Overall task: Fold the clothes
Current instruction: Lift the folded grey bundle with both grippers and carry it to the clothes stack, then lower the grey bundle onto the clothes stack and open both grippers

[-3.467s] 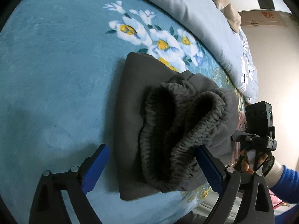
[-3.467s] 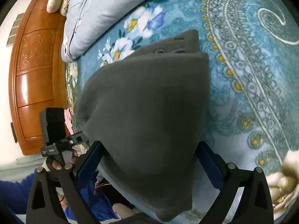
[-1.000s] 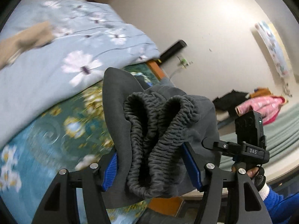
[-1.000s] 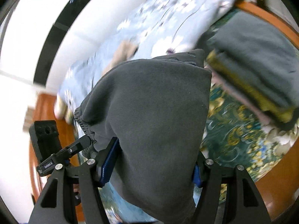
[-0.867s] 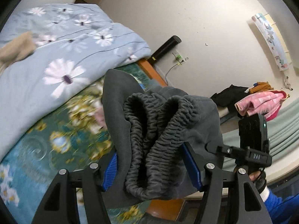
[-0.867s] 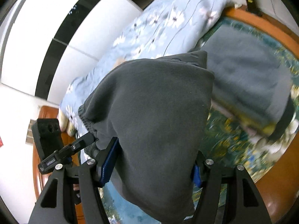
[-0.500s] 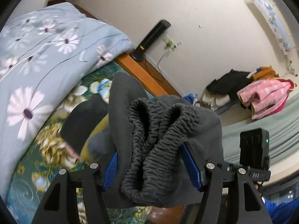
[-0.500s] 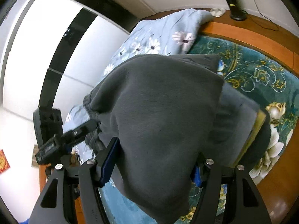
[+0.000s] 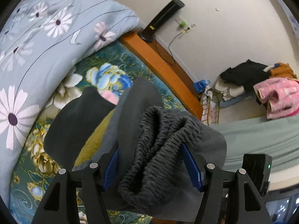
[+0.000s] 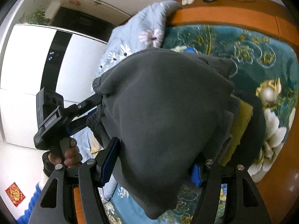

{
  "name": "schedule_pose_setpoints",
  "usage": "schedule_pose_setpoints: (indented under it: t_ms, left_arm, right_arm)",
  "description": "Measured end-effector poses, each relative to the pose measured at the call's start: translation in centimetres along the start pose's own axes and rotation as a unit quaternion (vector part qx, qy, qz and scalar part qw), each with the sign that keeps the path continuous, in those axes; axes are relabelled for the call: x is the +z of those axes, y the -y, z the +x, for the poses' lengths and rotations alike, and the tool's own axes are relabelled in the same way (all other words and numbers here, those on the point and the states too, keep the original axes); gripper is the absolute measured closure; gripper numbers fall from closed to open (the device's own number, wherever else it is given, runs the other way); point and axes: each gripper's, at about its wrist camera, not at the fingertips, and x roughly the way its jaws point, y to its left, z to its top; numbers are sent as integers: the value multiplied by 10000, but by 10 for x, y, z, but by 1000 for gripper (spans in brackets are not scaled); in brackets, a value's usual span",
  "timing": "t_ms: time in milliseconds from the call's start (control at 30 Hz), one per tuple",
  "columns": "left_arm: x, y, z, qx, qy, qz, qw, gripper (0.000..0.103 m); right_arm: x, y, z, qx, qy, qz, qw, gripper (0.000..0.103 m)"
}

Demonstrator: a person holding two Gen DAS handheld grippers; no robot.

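Trousers folded into a grey bundle, carried above the pile of folded clothes on the bed | left tool and right tool both clenched on it | folding looks done, setting down remains

A folded garment sits clamped between both grippers, the left gripper at its waistband end, the right gripper opposite. Beneath it lies a clothes stack on the bed, a quilt to the left.
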Motion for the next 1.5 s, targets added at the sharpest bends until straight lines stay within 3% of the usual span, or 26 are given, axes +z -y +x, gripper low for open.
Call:
schedule_pose_setpoints:
  t_ms: [267,533,700,833,900,1067,1267,1500]
  left_arm:
    - [-8,-18,-14,89,163,-323,9993,33]
    - [-21,-22,-39,30,609,-716,9956,33]
    - [-32,3,-57,503,800,-170,9954,33]
    - [-38,30,-72,699,1018,349,9917,33]
    - [-41,45,-72,766,1027,577,9901,33]
    - [-54,66,-46,905,756,920,9888,33]
    - [-59,53,-16,949,504,561,9926,33]
    - [-65,60,-28,903,680,523,9922,33]
  right_arm:
    - [-6,7,12,-96,-165,157,9997,34]
    - [-7,3,-13,-359,-19,-4,9994,34]
    - [-18,-1,-29,-476,-80,-277,9984,34]
    - [-16,-9,-49,-706,151,-660,9952,34]
    - [-11,-19,-62,-768,409,-906,9921,34]
    - [2,-42,-54,-617,514,-1284,9885,34]
    - [5,-42,-19,-568,209,-1393,9884,34]
    - [5,-39,-20,-596,189,-1333,9891,34]
